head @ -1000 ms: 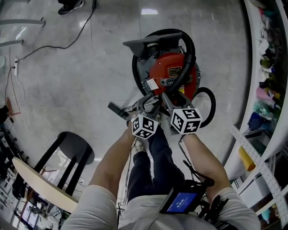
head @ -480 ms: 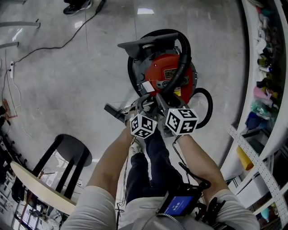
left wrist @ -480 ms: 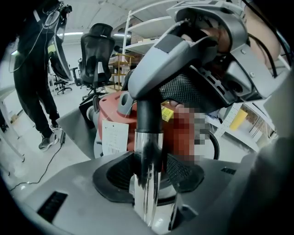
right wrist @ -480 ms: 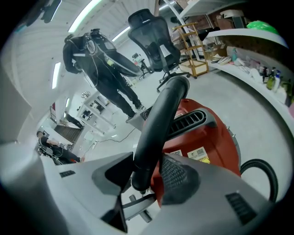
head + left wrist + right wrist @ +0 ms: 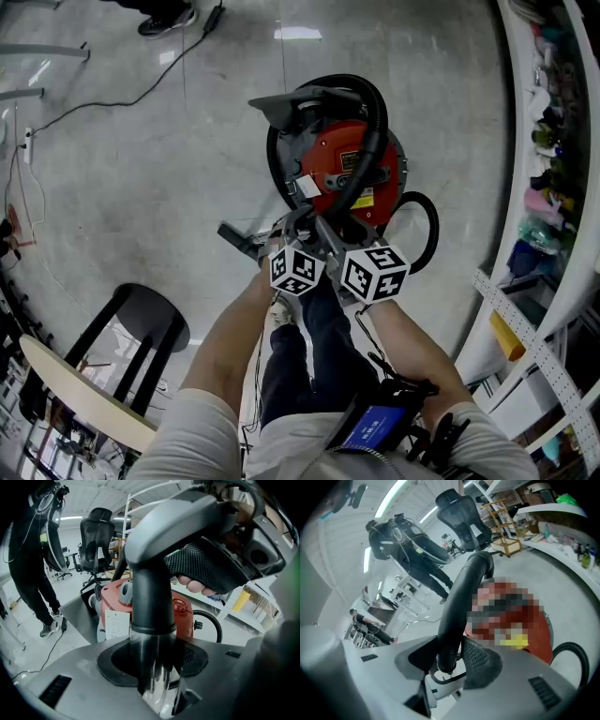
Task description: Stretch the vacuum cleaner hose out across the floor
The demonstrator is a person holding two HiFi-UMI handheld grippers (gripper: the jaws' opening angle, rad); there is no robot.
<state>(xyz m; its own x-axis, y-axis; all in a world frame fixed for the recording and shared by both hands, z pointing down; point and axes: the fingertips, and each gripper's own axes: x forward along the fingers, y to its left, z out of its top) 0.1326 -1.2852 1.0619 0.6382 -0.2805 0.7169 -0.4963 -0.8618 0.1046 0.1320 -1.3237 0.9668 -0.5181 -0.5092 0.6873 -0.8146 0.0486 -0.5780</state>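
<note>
The red vacuum cleaner (image 5: pixel 337 164) stands on the grey floor just ahead of me. Its black hose (image 5: pixel 375 122) arches over the body and comes down to both grippers. My left gripper (image 5: pixel 298 225) is shut on the chrome tube (image 5: pixel 157 667) below the grey curved handle (image 5: pixel 187 522). Beside it, my right gripper (image 5: pixel 326 230) has just been closing. The black hose end (image 5: pixel 459 602) sits between its pads and they press on it. A second loop of hose (image 5: pixel 427 230) lies at the vacuum's right.
A grey floor nozzle (image 5: pixel 291 101) rests on the vacuum's far side. A black stool (image 5: pixel 145 323) and a round table edge (image 5: pixel 75 394) stand at lower left. White shelving (image 5: pixel 562 187) runs along the right. A cable (image 5: pixel 141 94) trails over the floor at upper left. A person in black (image 5: pixel 28 573) stands nearby.
My right gripper has drawn back a little towards me and to the left with the hose end. The left gripper has hardly moved.
</note>
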